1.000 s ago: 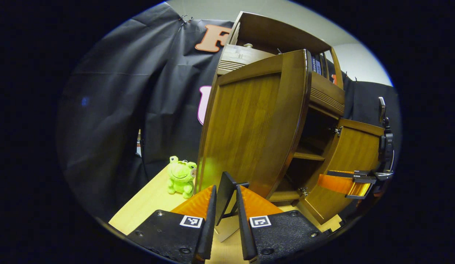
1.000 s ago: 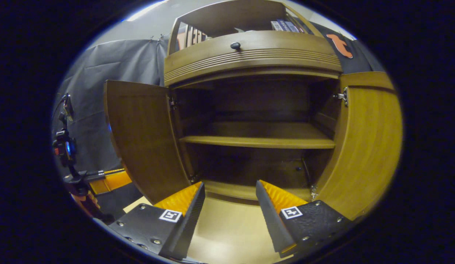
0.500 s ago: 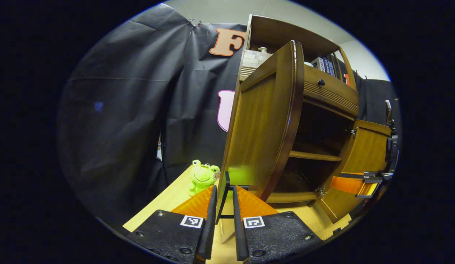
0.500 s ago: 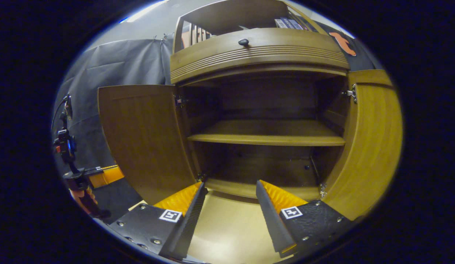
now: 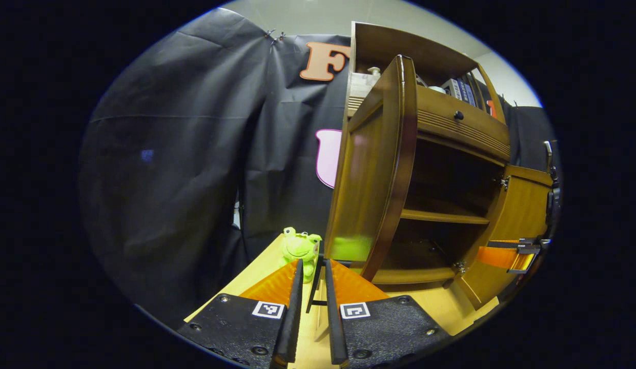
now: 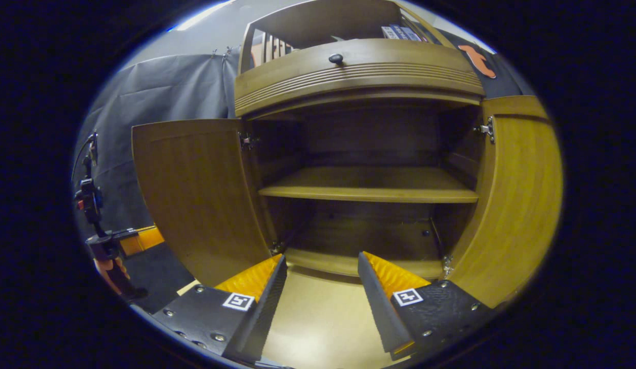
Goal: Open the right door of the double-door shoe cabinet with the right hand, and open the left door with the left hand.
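Left door [image 5: 371, 169] swung wider

A light wooden table [image 5: 230, 287] carries a wooden shoe cabinet [image 5: 451, 138] standing with both doors swung open, and a green frog plush toy [image 5: 299, 247] sits just beside the cabinet's left door.

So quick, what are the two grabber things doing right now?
Left gripper: fingers closed on the left door's handle.
Right gripper: fingers open, holding nothing, facing the open shoe cabinet.
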`<state>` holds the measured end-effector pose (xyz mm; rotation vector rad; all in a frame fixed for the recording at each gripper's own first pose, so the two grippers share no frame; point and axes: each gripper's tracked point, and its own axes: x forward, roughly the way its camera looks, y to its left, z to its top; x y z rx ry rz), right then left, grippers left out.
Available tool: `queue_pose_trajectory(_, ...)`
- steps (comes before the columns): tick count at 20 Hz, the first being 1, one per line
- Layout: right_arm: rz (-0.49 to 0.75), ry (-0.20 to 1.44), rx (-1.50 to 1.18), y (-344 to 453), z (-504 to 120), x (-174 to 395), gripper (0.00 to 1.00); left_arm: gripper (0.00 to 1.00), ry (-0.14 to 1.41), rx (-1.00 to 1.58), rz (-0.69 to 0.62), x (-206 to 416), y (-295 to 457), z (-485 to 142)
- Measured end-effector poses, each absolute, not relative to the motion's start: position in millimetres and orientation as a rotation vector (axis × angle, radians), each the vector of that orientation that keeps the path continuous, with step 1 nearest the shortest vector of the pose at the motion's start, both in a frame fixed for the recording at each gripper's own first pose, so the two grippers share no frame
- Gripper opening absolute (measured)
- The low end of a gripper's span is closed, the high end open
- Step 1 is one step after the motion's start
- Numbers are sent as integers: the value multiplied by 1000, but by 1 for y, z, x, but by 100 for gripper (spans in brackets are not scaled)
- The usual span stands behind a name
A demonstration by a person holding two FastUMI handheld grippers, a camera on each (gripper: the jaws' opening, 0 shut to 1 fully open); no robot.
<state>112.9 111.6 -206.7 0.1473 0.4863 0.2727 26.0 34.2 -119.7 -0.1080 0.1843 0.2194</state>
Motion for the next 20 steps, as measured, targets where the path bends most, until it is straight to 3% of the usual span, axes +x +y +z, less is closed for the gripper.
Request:
queue_pose_trajectory(2, 279, 487, 147, 114, -207, 115, 83, 26, 182, -107, 249, 23, 45, -117)
queue_pose_trajectory(3, 284, 487, 148, 115, -207, 116, 75, 26, 181, -108, 261, 21, 48, -116)
queue_pose_trajectory(4, 290, 487, 148, 118, -206, 117, 83, 26, 180, -110, 270, 20, 51, -115)
queue_pose_trajectory(5, 297, 487, 147, 120, -206, 118, 83, 26, 178, -109, 279, 18, 53, -114)
queue_pose_trajectory(6, 304, 486, 145, 122, -205, 120, 76, 26, 177, -108, 289, 16, 56, -114)
queue_pose_trajectory(8, 317, 482, 141, 126, -204, 121, 76, 22, 173, -105, 316, 12, 62, -112)
queue_pose_trajectory(9, 322, 481, 140, 128, -204, 122, 76, 26, 170, -105, 329, 10, 65, -110)
queue_pose_trajectory(16, 320, 464, 132, 124, -197, 126, 76, 26, 73, -129, 349, 2, 63, -69)
queue_pose_trajectory(18, 310, 456, 128, 120, -194, 127, 76, 17, 28, -115, 352, 1, 62, -48)
queue_pose_trajectory(20, 299, 447, 125, 115, -191, 127, 76, 17, -17, -106, 352, 0, 60, -24)
